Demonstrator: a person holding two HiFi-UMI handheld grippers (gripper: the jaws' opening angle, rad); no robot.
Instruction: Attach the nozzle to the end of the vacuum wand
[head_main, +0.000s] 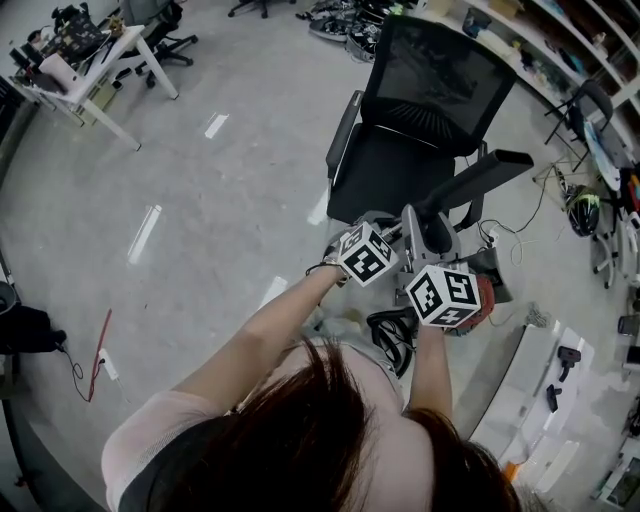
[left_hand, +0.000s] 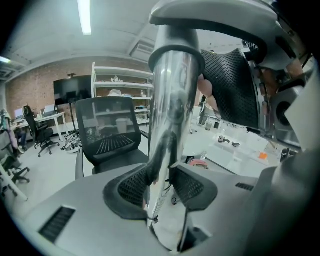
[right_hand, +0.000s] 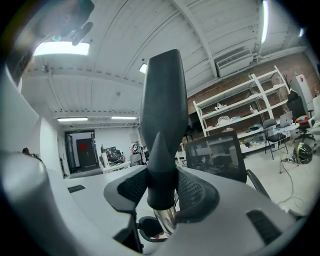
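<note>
Workshop: nozzle (right_hand: 163, 120) inside right tool (right_hand: 163, 194)

Both bare forearms reach forward from the body, the left arm (head_main: 262, 335) stretched out long, the right arm (head_main: 431, 368) held closer in. The left gripper (left_hand: 160, 186) and right gripper (right_hand: 161, 190) sit just beside each other, the left a little further out. The left fingers (left_hand: 131, 187) are clamped on the wand (left_hand: 172, 95), and the right fingers (right_hand: 134, 187) are clamped on the nozzle (right_hand: 162, 100)
</note>
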